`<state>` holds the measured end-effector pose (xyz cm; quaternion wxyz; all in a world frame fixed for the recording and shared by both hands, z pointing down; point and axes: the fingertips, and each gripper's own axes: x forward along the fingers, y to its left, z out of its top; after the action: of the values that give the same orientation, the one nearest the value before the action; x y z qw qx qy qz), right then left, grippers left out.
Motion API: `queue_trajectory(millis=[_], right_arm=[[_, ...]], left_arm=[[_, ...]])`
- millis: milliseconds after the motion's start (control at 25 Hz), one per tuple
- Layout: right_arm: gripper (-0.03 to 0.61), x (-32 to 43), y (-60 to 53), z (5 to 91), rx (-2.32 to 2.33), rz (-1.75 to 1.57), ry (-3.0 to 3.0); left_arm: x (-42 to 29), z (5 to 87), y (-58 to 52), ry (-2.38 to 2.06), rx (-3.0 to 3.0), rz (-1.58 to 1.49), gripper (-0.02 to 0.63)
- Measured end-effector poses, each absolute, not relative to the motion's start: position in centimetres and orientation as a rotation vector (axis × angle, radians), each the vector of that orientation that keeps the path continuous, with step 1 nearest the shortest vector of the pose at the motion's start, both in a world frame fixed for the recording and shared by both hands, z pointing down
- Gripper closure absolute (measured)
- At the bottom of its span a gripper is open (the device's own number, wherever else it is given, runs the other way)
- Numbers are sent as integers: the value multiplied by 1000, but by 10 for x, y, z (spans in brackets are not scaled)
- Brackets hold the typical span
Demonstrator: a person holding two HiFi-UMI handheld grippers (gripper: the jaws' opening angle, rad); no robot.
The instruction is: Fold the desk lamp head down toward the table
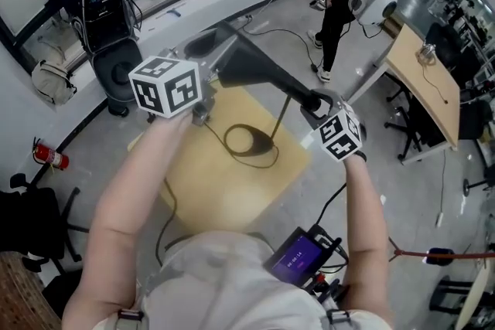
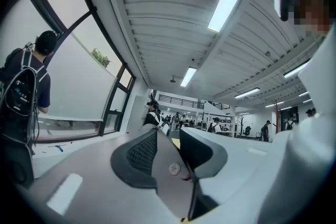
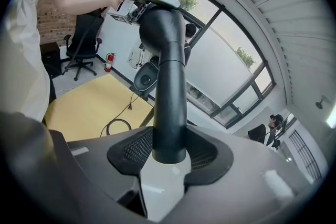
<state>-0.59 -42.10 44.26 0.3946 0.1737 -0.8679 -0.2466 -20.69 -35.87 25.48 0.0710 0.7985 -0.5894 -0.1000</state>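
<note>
1. My right gripper (image 3: pixel 169 153) pinches the narrow end of the lamp head (image 3: pixel 168 76); I take this long dark tube to be the head; it is smooth and matte and widens to a rounded far end; it sits in the air, well above the table (image 1: pixel 197 193)
2. My left gripper (image 2: pixel 176 138) is spread, with nothing between its meshed pads in its own view; the right gripper view shows its grey finger lying along the top of the wide end; touching or just above, I cannot tell
3. A thin brass-coloured stem (image 1: pixel 282 120) slants from near my right grip down to the table; a dark cable (image 1: pixel 249 143) lies looped at its foot
4. I judge the head stiff, hollow and fairly light; its rounded, smooth skin could slip in the pads; the slim stem may tip; steady the narrow end by the joint and press on the wide end from above
5. The table is flat, pale yellow wood
</note>
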Motion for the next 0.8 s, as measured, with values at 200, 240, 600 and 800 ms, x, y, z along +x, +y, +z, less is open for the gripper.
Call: queue_trajectory(millis=[200,240,600,800], right_arm=[[377,1,-421,438,428,-672,-2130],[377,2,-421,437,423,-684,-2112],[377,5,-415,427,379,-773,-1983],[377,6,-412,426,381,-789,-1950]], left_arm=[[-214,273,-354,-1772,2355,-308,479],[-217,278,-353,-1770,2340,-313,479],[-234,316,-340,-1751,2257,-361,474],[-237,325,-336,-1727,2244,-389,474]])
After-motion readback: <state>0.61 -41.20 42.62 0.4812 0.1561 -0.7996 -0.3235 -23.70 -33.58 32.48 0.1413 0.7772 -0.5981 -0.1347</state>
